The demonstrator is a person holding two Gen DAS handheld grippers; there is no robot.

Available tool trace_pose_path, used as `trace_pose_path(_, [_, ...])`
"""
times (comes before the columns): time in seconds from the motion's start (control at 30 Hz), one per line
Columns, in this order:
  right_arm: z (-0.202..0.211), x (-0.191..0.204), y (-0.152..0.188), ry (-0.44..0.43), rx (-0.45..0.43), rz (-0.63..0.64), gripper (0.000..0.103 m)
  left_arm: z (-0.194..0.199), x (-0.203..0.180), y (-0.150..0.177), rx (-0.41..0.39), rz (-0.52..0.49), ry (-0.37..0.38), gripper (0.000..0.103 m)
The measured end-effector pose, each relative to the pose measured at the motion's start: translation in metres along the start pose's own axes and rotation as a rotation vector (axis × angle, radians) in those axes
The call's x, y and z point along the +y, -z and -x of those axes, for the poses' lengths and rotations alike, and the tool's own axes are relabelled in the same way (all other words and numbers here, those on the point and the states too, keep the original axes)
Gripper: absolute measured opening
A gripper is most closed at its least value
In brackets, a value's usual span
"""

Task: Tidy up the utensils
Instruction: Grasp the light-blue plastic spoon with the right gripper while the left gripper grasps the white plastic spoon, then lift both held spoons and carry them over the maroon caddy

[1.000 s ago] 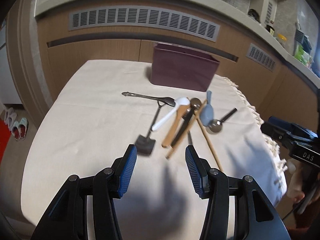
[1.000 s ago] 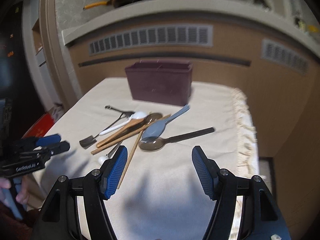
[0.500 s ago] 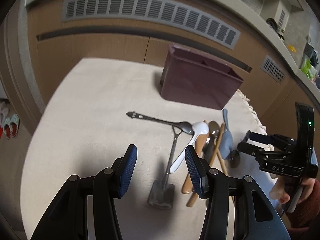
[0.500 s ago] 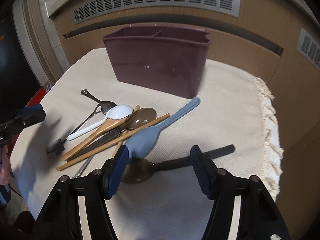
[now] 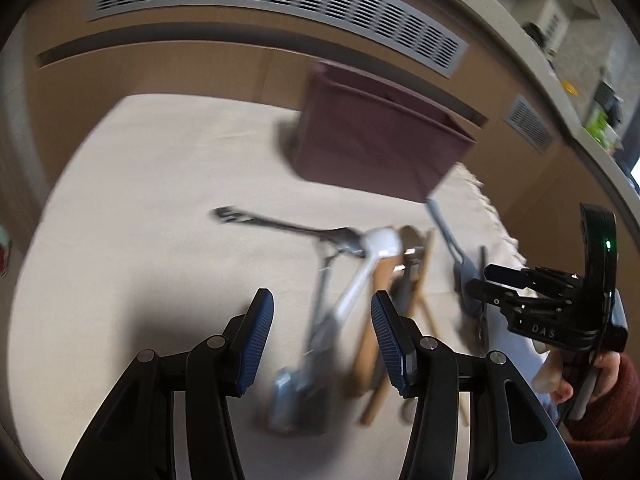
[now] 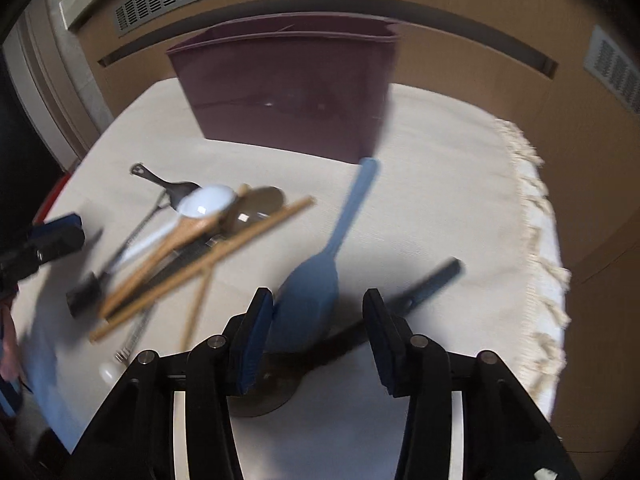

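Utensils (image 6: 192, 240) heaped mid-desk (image 6: 460, 168) before the bin (image 6: 288, 92), bare cloth toward the left edge; right gripper (image 6: 316, 332) just closing, apart around the blue spoon (image 6: 312, 292); left gripper (image 5: 320, 344) apart, holding nothing.

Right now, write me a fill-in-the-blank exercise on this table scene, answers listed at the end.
1. The bin behind the utensils is coloured ____.
2. The right gripper, whose jaws have just been closing, has the bowl of the ____ spoon between them.
3. The white spoon lies in the pile to the ____ of that spoon.

Answers: maroon; blue; left
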State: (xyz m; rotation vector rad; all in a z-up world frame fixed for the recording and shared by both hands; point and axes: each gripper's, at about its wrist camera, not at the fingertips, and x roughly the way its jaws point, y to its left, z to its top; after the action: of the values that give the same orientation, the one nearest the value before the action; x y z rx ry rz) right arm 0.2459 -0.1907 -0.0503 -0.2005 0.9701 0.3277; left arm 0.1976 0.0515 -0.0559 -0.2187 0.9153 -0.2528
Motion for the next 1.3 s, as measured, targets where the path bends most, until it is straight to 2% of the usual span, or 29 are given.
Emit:
trace_pose_path(0.03, [0.005, -0.004, 0.003, 0.018, -0.013, 0.002, 0.043, -0.007, -0.006, -0.004, 0.007, -0.016, 0.038, 0.053])
trace_pose_path(0.1, [0.021, -0.014, 0.010, 0.068, -0.059, 0.002, 0.043, -0.022, -0.017, -0.014, 0.048, -0.066, 0.065, 0.053])
trace_pose_path(0.23, [0.037, -0.021, 0.022, 0.127, -0.114, 0.008, 0.046, -0.054, -0.037, -0.039, 0.138, -0.189, 0.048, 0.052])
trace_pose_path(0.4, [0.042, -0.019, 0.033, 0.180, -0.125, 0.026, 0.046, -0.081, -0.047, -0.061, 0.237, -0.263, 0.037, 0.043])
trace_pose_path(0.47, [0.047, -0.025, 0.037, 0.173, -0.134, 0.014, 0.046, -0.092, -0.048, -0.067, 0.272, -0.272, 0.048, 0.041])
trace_pose_path(0.53, [0.048, -0.030, 0.036, 0.131, -0.133, -0.016, 0.046, -0.096, -0.049, -0.072, 0.264, -0.269, 0.048, 0.033])
trace_pose_path(0.6, [0.044, -0.032, 0.033, 0.077, -0.127, -0.038, 0.046, -0.090, -0.047, -0.073, 0.237, -0.264, 0.035, 0.033])
trace_pose_path(0.7, [0.036, -0.028, 0.022, 0.020, -0.121, -0.054, 0.046, -0.081, -0.037, -0.068, 0.190, -0.272, -0.065, 0.034])
trace_pose_path(0.8, [0.020, -0.020, 0.000, 0.008, -0.110, -0.058, 0.046, -0.069, -0.016, -0.061, 0.163, -0.235, -0.113, 0.034])
trace_pose_path(0.87, [0.006, -0.013, -0.015, 0.014, -0.095, -0.059, 0.045, -0.059, -0.004, -0.058, 0.159, -0.190, -0.104, 0.034])
trace_pose_path(0.93, [-0.011, -0.009, -0.031, 0.024, -0.076, -0.066, 0.043, -0.048, 0.006, -0.052, 0.164, -0.148, -0.064, 0.034])
trace_pose_path(1.0, [-0.031, -0.004, -0.047, 0.043, -0.042, -0.067, 0.035, -0.041, 0.008, -0.043, 0.172, -0.142, -0.033, 0.034])
trace_pose_path(1.03, [-0.037, -0.004, -0.051, 0.054, -0.031, -0.070, 0.029, -0.040, 0.008, -0.040, 0.175, -0.152, -0.023, 0.034])
trace_pose_path(1.1, [-0.049, -0.006, -0.057, 0.064, -0.006, -0.085, 0.027, -0.035, 0.004, -0.036, 0.183, -0.196, -0.008, 0.034])
trace_pose_path(1.13, [-0.049, -0.007, -0.059, 0.057, -0.018, -0.096, 0.022, -0.034, 0.001, -0.035, 0.183, -0.217, -0.003, 0.034])
trace_pose_path(1.17, [-0.049, -0.008, -0.059, 0.059, -0.009, -0.103, 0.011, -0.033, -0.001, -0.035, 0.182, -0.230, -0.001, 0.034])
trace_pose_path(1.3, [-0.033, -0.009, -0.047, -0.006, -0.016, -0.109, 0.009, -0.040, -0.027, -0.038, 0.197, -0.326, 0.008, 0.034])
